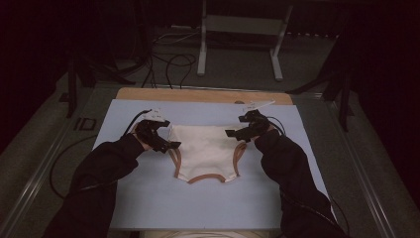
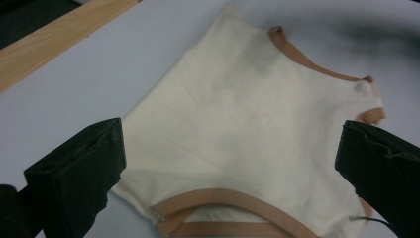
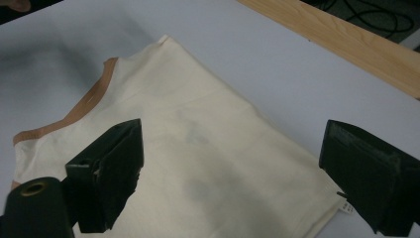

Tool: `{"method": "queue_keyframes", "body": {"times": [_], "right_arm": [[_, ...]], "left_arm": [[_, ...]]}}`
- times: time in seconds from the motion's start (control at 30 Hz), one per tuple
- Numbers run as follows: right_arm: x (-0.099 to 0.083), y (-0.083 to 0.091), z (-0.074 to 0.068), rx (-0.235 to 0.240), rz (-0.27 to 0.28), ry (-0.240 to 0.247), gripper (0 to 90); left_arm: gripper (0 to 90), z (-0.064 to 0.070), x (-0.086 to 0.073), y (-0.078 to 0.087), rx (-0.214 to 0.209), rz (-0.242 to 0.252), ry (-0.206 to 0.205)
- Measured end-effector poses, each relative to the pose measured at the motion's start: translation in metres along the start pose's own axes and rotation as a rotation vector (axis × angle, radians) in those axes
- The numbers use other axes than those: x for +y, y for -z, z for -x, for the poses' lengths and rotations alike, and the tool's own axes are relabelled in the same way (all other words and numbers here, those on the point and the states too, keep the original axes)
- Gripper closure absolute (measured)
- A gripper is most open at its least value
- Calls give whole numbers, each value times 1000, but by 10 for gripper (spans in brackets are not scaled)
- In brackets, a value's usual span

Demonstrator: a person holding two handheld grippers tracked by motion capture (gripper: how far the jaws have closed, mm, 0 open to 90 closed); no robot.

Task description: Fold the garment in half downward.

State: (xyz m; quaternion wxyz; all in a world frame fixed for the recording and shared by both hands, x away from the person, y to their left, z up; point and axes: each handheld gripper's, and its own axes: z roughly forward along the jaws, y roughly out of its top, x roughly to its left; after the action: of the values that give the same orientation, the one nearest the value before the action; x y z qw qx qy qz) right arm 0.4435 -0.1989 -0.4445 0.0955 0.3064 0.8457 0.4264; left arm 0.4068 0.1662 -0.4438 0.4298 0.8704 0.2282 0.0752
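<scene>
Now grab both far corners of the vest (image 1: 205, 148) evenly.
Your left gripper (image 1: 171, 145) and right gripper (image 1: 233, 133) gape wide, holding nothing; pinch cloth only, not the mat (image 1: 148, 198).

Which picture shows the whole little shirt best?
The high view: the whole shirt lies flat on the blue mat, with its tan trim all around. The left gripper view shows most of it between that open claw, cut off at the bottom. The right gripper view shows one plain cream side and some trim.

A cream sleeveless top (image 1: 205, 148) with tan trim lies flat, spread on the pale blue mat (image 1: 148, 198).
</scene>
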Motion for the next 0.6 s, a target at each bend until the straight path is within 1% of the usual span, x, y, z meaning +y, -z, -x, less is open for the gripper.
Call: {"method": "queue_keyframes", "body": {"times": [0.03, 0.13, 0.17, 0.27, 0.33, 0.43, 0.47, 0.53, 0.57, 0.6], "right_arm": [[1, -1, -1, 5, 0, 1, 97], [4, -3, -5, 20, 1, 15, 95], [5, -4, -6, 22, 2, 20, 95], [8, -7, -9, 30, 4, 29, 95], [11, -9, -11, 32, 7, 24, 95], [13, -11, -12, 34, 10, 30, 95], [14, -12, -13, 34, 8, 35, 95], [17, -14, -15, 40, 7, 41, 95], [18, -15, -15, 42, 8, 42, 95], [19, -16, -16, 44, 7, 46, 95]], "left_arm": [[0, 3, 0, 2, -3, 4, -9], [0, 10, -2, 5, 5, 5, -24], [0, 14, -3, 6, 8, 3, -34], [0, 20, -6, 8, -2, 0, -40], [0, 27, -8, 8, -2, -2, -53], [0, 34, -12, 8, -12, -5, -62], [0, 37, -13, 8, -4, -6, -69], [0, 41, -15, 10, -7, 6, -72], [0, 44, -15, 11, -2, 12, -77], [0, 46, -16, 11, -7, 16, -78]]}}
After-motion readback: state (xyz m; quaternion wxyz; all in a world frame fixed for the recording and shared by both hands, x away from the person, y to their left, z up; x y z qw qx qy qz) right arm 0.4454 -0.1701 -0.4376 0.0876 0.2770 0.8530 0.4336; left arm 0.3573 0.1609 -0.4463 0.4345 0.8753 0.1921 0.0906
